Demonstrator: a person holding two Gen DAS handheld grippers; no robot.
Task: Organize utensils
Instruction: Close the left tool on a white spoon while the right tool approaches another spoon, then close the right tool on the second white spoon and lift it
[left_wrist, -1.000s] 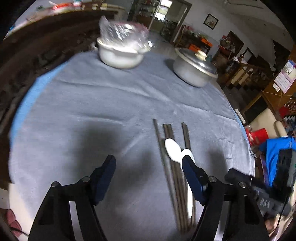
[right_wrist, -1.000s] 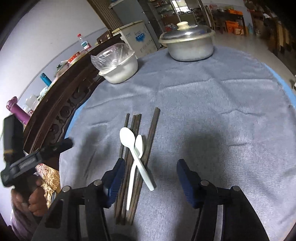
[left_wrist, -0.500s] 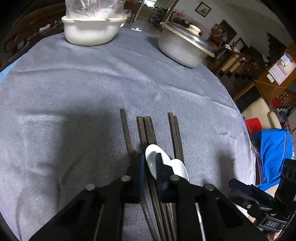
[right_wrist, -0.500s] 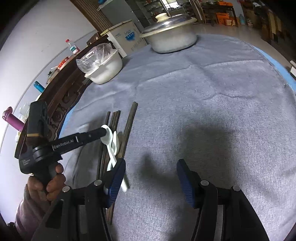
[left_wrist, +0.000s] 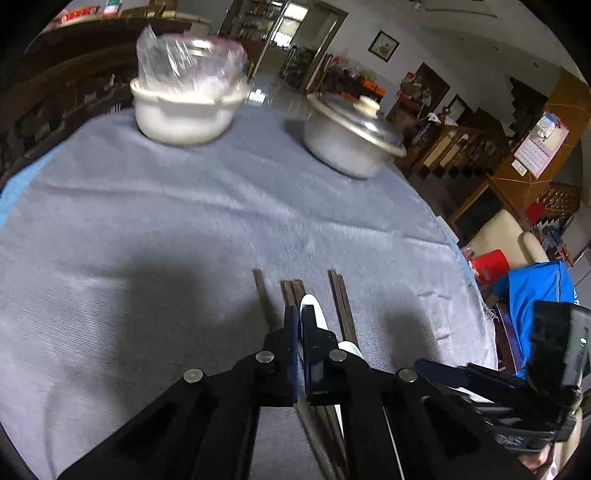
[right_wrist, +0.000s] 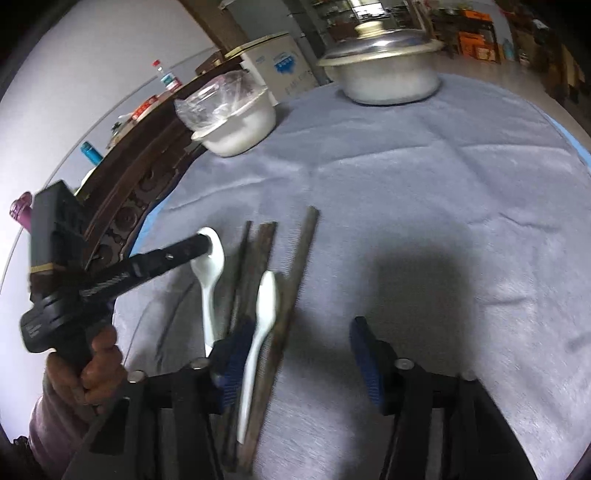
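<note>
white spoon (right_wrist: 211, 264) | glossy plastic, pinched in left claw (left_wrist: 300, 325) | right claw (right_wrist: 301, 354) wide

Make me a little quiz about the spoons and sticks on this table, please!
1. True or false: the right gripper is shut.
2. What does the left gripper hold? A) a white spoon B) a fork C) a knife
3. Fill the gap: the other spoon lies on top of the dark ____.

Key: 1 false, it is open. 2 A. 3 chopsticks.
</note>
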